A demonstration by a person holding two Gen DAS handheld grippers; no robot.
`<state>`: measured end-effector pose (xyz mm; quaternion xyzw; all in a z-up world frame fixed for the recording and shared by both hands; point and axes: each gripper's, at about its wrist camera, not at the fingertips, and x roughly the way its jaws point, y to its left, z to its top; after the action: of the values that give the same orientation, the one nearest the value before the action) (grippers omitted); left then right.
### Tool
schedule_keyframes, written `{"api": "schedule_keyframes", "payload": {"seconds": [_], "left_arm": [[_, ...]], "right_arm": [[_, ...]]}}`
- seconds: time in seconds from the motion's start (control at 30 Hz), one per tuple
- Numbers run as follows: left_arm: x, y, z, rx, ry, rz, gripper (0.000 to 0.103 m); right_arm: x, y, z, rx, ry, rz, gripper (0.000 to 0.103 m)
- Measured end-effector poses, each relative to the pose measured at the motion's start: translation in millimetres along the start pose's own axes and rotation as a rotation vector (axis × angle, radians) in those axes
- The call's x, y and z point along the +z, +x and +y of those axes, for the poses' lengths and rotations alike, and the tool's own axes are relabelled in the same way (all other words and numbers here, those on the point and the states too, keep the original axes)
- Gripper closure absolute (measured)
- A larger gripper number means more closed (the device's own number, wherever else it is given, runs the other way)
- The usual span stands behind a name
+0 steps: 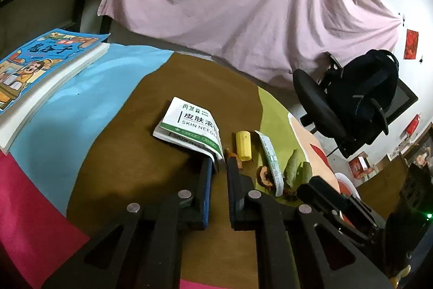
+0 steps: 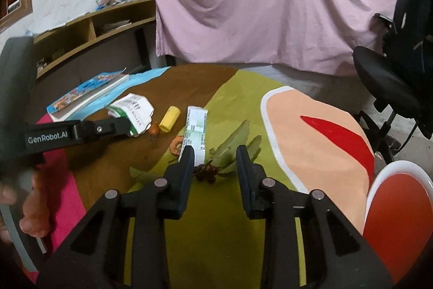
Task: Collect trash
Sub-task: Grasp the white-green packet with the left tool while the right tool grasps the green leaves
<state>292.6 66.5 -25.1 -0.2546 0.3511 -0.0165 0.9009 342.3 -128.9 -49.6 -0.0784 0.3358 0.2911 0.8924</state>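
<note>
Left gripper [image 1: 217, 163]: low in the left wrist view, centre; the jaws are nearly together and pinch the lower corner of the crumpled white and green packet [image 1: 189, 126], which lies on the brown part of the table [image 1: 121, 153].
Right gripper [image 2: 215, 153]: lower centre of the right wrist view; the jaws stand partly apart over the green leaves [image 2: 232, 145] and a small dark dried piece [image 2: 205, 171]; the left finger [image 2: 186, 156] touches the end of the white paper strip [image 2: 196, 132]; whether the pads press on anything cannot be told.
Other trash: a yellow cap [image 2: 170, 122] lies between the packet and the strip; a small orange-brown piece [image 2: 153, 130] is just beside the cap; a dried round slice [image 2: 177, 146] lies left of the strip.
Table surroundings: a blue-covered book [image 1: 40, 64] at the left of the left wrist view; a red and white plate [image 2: 400, 207] at the lower right of the right wrist view; a black office chair [image 1: 351, 104] and a pink sheet [image 1: 243, 4] behind the table.
Person: a hand [image 2: 32, 207] shows at the lower left edge of the right wrist view, blurred.
</note>
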Motion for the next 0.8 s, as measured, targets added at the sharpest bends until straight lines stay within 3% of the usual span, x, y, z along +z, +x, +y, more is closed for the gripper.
{"api": "schedule_keyframes", "payload": {"seconds": [0.07,0.13,0.37,0.6,0.8], "left_arm": [[-0.4,-2.4,2.4,0.004,0.001,-0.014,0.097],[-2.6,-4.7,2.0,0.008,0.009,-0.03,0.098],[-12.7,-12.8,-11.0,0.008,0.08,-0.096,0.099],[-22.5,-25.5,-21.9,0.012,0.154,-0.182,0.103],[-26.1,-22.0,-21.4,0.015,0.155,-0.173,0.103]], "right_arm": [[-0.1,2.6,2.7,0.007,-0.011,0.015,0.052],[-0.4,5.1,6.4,0.01,-0.027,0.031,0.066],[-2.5,-2.7,11.5,-0.012,-0.063,-0.006,0.068],[-3.2,-25.2,8.9,-0.038,-0.04,-0.116,0.069],[-4.3,-37.5,11.1,-0.053,-0.039,-0.178,0.069]]}}
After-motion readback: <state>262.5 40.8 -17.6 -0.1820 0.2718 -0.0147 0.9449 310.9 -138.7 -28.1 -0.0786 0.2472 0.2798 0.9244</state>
